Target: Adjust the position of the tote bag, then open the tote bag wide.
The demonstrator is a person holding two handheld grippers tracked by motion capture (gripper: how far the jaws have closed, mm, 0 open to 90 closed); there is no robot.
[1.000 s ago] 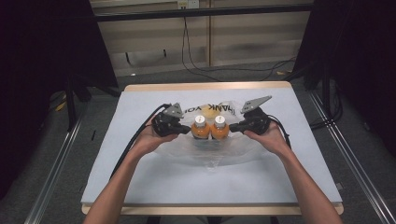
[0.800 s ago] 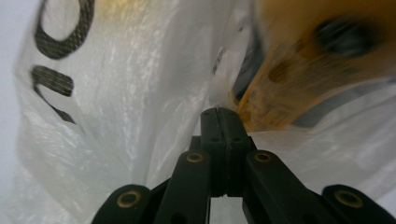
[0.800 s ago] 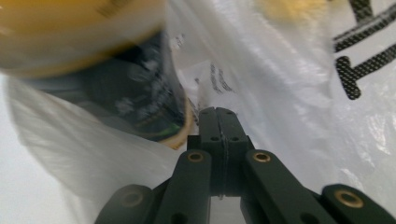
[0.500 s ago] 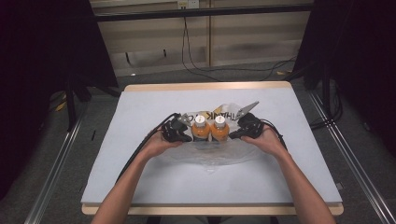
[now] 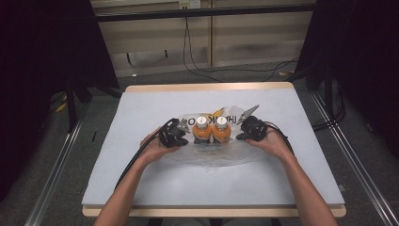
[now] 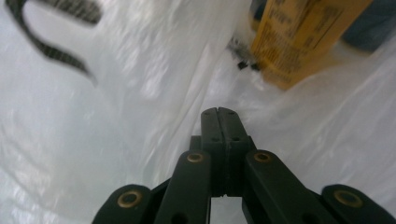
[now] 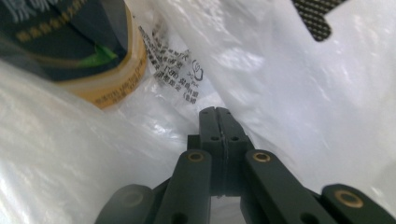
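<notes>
Two orange bottles [image 5: 212,130] standing side by side in a white plastic bag [image 5: 211,155] on the desk [image 5: 141,103], left gripper [image 5: 184,136] and right gripper [image 5: 239,133] each pinching the bag's film, jaws pressed together

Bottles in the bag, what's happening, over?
Left gripper and right gripper: jaws shut. Two orange bottles upright on the plastic bag. Nothing in the way.

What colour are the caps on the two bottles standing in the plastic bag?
White caps over orange bottles, best seen in the high view.

Bag print [image 7: 177,70] too blurred to read; bottle [image 6: 299,37] top cut off
</notes>
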